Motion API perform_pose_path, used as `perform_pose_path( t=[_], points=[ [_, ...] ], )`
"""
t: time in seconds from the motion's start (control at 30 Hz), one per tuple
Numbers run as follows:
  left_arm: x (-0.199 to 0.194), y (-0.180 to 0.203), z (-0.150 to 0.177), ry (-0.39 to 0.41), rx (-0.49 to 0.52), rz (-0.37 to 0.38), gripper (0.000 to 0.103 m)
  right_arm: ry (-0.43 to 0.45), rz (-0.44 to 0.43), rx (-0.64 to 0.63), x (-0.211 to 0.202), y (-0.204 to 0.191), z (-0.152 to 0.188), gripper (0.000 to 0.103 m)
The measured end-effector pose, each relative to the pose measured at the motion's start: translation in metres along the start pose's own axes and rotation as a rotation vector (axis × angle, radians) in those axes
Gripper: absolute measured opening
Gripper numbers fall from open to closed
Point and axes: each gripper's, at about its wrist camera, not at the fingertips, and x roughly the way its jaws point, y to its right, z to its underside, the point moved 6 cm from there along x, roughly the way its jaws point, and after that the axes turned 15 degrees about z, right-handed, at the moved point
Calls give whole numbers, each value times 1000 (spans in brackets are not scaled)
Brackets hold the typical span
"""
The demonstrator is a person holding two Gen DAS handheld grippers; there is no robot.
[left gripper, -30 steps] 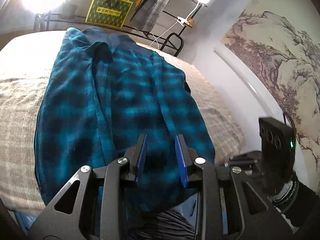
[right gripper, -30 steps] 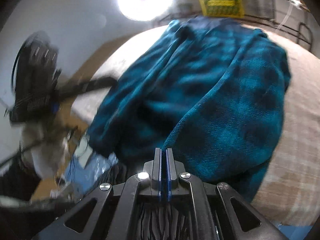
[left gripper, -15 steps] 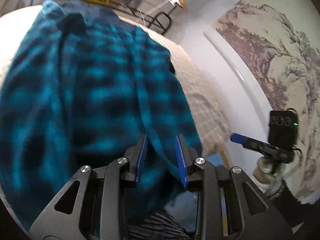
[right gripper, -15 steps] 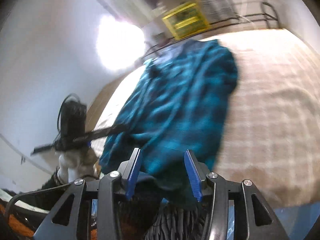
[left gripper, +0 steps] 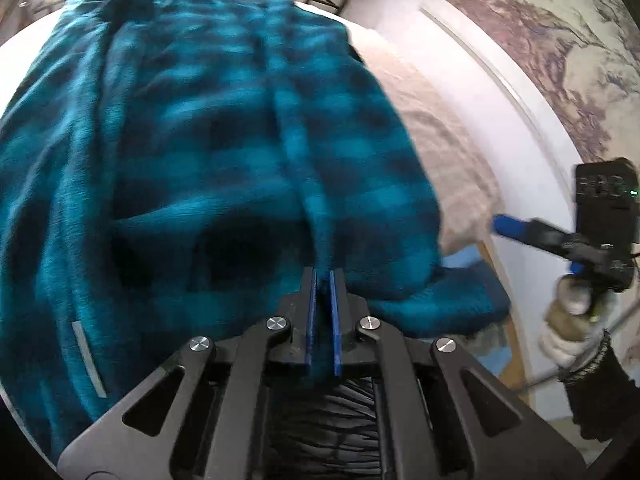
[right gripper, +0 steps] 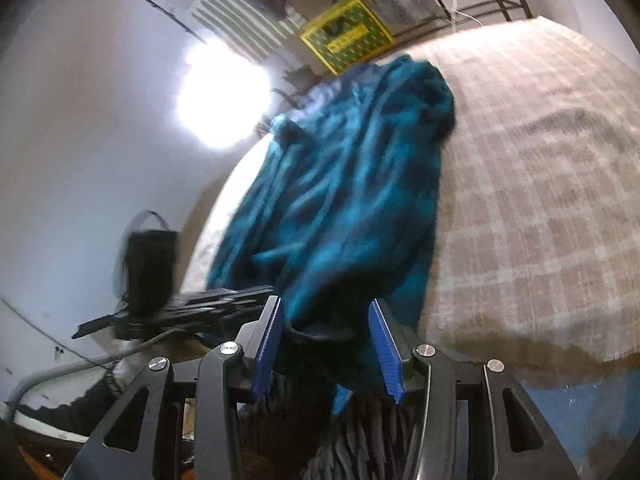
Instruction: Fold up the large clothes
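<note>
The left gripper has just closed, and its blue pads now pinch a narrow ridge of the shirt, a seam or placket fold near the hem that runs away up the garment. The right gripper stands with its jaws apart; cloth from the shirt's near edge hangs in the gap, but the pads do not press on it, so that side looks unheld. In the left view the right gripper also shows off beside the bed's edge, clear of the fabric, carried by a gloved hand. The shirt, a teal-and-black plaid, lies lengthwise on the checked bedcover, collar at the far end, its lower edge drooping over the near side of the bed. The risk, as I judge it, is a lopsided fold: with only one pinch, and on a thin ridge rather than a corner, lifting may drag the top layer alone, bunch the cloth, or let the fleece slip free. The overhanging hem could also slide off the bed if pulled toward the edge.
</note>
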Motion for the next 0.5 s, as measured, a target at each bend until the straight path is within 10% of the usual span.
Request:
perform_pose_path(
  t=[0.37, 0.5],
  points=[
    [-41, 12, -17, 102, -15, 35, 5, 125, 48, 13, -17, 37, -59, 59],
    [-67, 26, -38, 188, -6, 87, 28, 180, 6, 37, -23, 50, -97, 67]
  ],
)
